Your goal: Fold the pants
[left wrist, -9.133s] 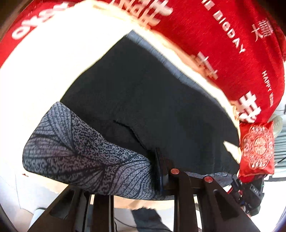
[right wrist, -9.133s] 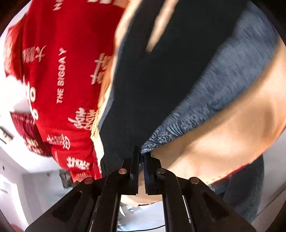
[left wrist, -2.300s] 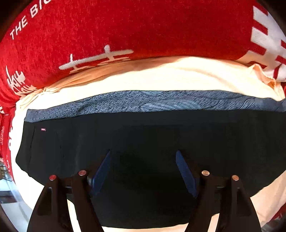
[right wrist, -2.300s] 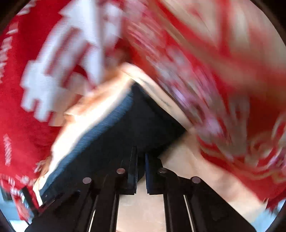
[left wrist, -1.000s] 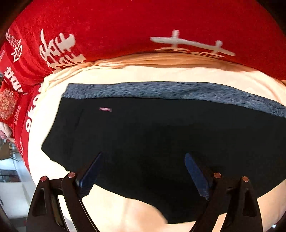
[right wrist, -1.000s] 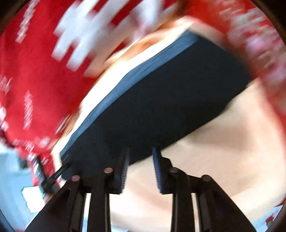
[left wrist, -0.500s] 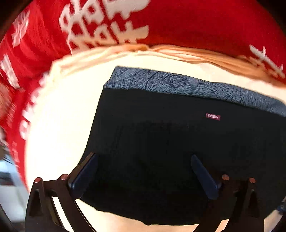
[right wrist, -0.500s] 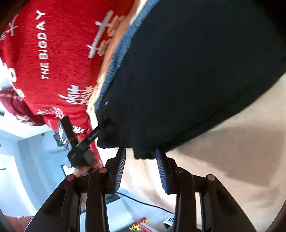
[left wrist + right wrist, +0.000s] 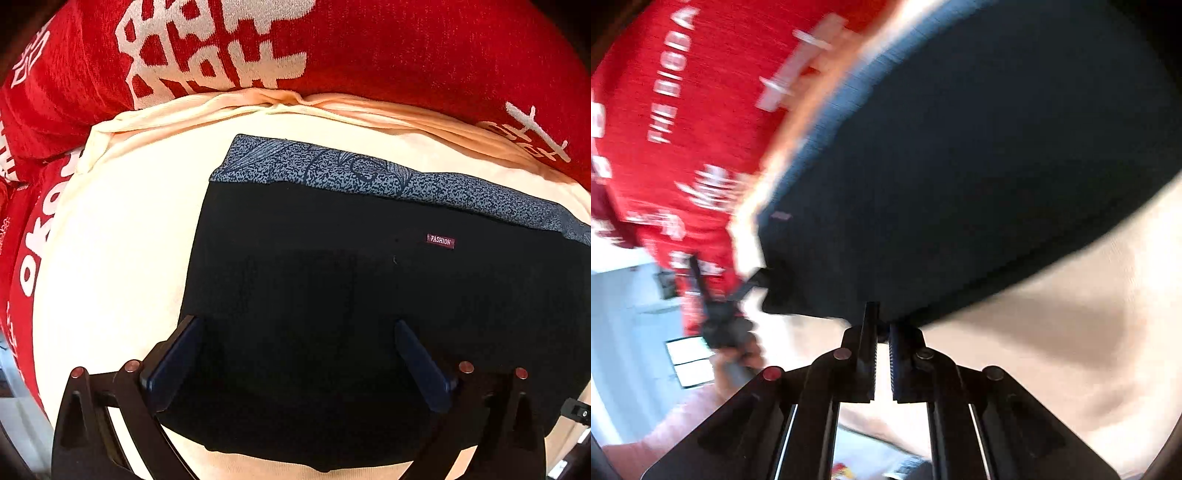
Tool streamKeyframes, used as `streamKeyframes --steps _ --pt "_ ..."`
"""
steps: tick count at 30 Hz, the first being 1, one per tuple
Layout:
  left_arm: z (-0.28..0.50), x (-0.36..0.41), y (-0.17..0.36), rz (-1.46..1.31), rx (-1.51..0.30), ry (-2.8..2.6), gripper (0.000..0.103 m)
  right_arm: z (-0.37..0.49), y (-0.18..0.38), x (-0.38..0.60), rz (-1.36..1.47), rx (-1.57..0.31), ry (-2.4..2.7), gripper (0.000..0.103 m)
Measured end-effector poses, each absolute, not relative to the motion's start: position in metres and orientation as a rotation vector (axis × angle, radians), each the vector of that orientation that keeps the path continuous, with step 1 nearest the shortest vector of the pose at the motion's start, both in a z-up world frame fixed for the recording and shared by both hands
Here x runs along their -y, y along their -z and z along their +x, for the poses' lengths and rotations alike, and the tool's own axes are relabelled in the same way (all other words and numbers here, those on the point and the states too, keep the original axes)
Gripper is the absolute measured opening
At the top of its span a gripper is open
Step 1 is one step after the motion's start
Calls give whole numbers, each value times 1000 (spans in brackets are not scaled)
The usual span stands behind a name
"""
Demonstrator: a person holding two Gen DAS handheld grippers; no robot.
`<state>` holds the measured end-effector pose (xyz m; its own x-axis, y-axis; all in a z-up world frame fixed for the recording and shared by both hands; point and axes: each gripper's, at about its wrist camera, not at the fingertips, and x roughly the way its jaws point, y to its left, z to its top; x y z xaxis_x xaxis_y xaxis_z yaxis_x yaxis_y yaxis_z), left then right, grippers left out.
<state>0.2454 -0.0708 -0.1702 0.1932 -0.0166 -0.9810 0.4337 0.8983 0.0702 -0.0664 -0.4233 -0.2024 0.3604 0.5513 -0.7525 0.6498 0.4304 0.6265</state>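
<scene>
Since half a second ago the right gripper [image 9: 882, 325] has drawn its fingers together from a clear gap to a thin slit, and its view has swung and blurred; the left gripper [image 9: 295, 343] has barely shifted, sitting a touch lower over the same corner of the cloth.

The left gripper reaches forward toward twelve o'clock over the pants [image 9: 369, 295], its fingers spread wide, one blue pad at eight o'clock and the other at four o'clock, with nothing pinched between them. Both pads lie over the black fabric; whether they press it cannot be told.

The right gripper points toward twelve o'clock at the near hem of the pants [image 9: 960, 166]. Its jaws are nearly closed on the hem edge, which dips into the slit between the tips.

The pants lie folded flat on a cream sheet [image 9: 122, 258], a grey patterned layer [image 9: 369, 173] showing along the far edge at twelve o'clock and a small "FASHION" label [image 9: 440, 240] at two o'clock. A red blanket [image 9: 369, 44] with white characters lies beyond the sheet.
</scene>
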Motion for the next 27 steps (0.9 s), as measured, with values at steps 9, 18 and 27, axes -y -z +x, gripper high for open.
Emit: streamKeyframes --steps 9,18,27 --pt "238 69 147 339 -1356 300 103 -51 153 429 946 -1454 19 12" --pt "230 50 161 305 -1352 256 103 126 118 418 609 -1358 -317 31" --pt "218 43 162 272 -1242 297 103 262 174 294 311 -1442 -577 39"
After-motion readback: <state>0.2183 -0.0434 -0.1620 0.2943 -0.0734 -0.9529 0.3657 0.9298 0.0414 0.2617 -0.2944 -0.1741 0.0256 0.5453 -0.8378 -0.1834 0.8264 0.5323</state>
